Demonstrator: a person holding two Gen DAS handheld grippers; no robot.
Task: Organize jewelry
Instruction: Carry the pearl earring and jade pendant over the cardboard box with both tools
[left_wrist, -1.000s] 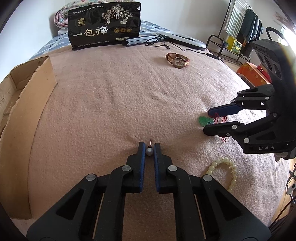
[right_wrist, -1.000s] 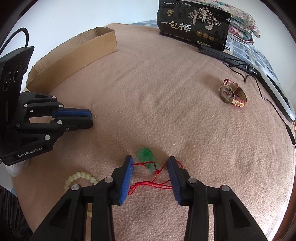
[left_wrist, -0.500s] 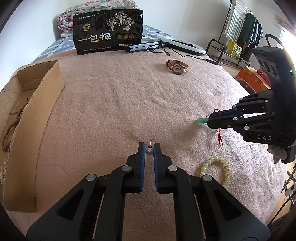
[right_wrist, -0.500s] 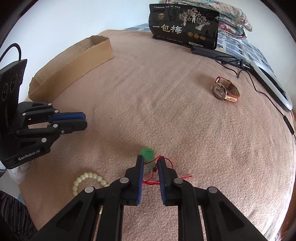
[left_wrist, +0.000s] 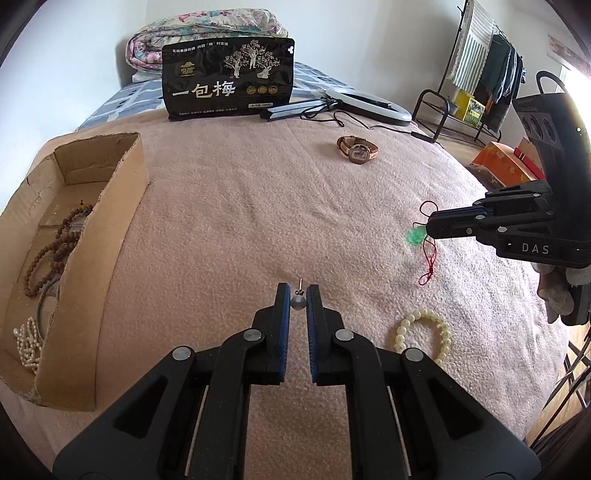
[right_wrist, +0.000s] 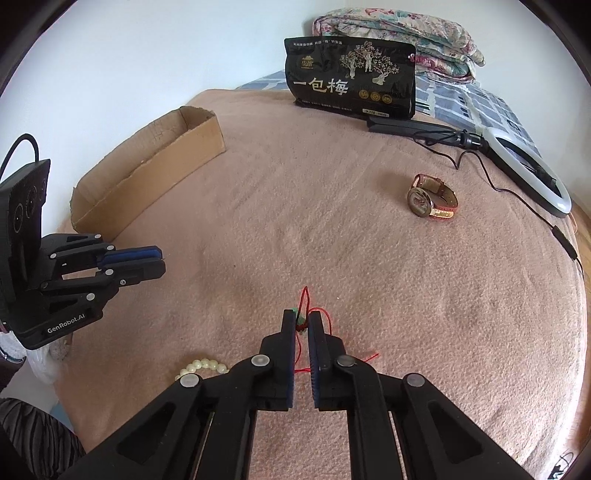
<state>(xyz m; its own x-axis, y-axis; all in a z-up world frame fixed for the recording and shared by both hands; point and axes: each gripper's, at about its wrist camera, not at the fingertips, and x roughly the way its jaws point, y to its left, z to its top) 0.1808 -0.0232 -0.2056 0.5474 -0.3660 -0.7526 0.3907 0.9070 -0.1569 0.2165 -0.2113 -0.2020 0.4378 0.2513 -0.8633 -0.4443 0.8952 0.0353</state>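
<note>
My left gripper is shut on a small grey pearl earring, held above the pink blanket; its pin points away from me. My right gripper is shut on the red cord of a green jade pendant. The pendant hangs below the right gripper at the right of the left wrist view, clear of the blanket. A pale bead bracelet lies on the blanket near the front right. A wristwatch lies farther back. The cardboard box at the left holds brown beads and pearls.
A black snack bag stands at the back with a folded quilt behind it. A ring light and its cable lie at the back right. The bed's edge falls away at the right, beside a clothes rack.
The right gripper closed on the red cord and lifted the green pendant off the blanket. The left gripper rose with the earring, so the inside of the box came into view.
</note>
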